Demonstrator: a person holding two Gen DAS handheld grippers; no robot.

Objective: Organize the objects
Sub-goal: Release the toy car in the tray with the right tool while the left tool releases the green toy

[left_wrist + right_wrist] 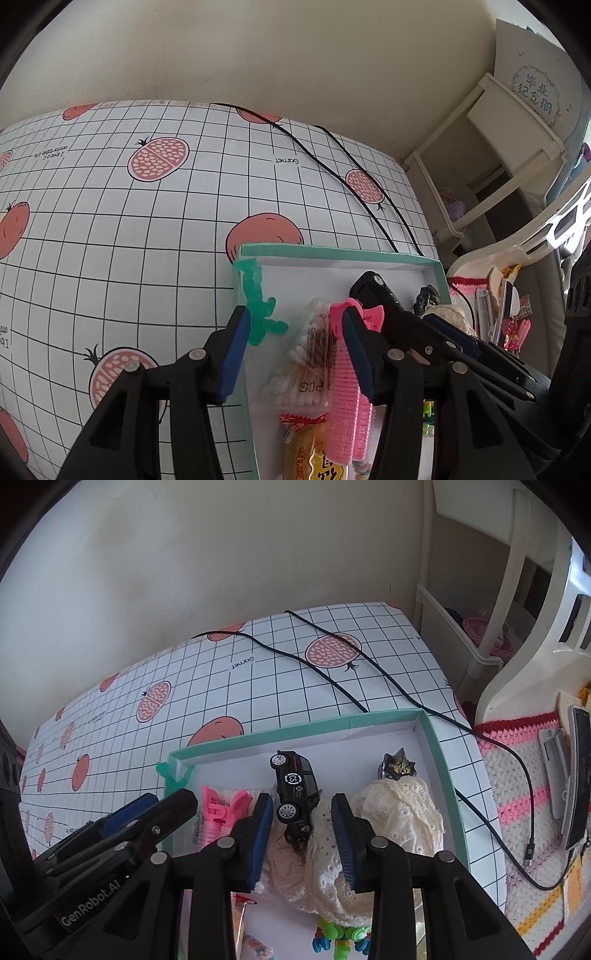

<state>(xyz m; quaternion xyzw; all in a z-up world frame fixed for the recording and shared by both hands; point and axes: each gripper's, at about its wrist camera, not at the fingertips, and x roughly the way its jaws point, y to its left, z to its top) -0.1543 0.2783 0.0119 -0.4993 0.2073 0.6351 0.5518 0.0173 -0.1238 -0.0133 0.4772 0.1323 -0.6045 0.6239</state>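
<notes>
A shallow teal-rimmed white box lies on the gridded fruit-print table. Inside it are a black toy car, cream lace cloth, a pink hair roller, a bag of cotton swabs, a snack packet and a small dark ornament. A green toy figure hangs on the box's left rim. My left gripper is open over the swabs. My right gripper is open above the lace and car.
Two black cables run across the table and past the box's far corner. A pink-and-white crocheted mat with a phone and clip lies to the right. A cream shelf stands beyond the table. Colourful plastic beads lie in the box.
</notes>
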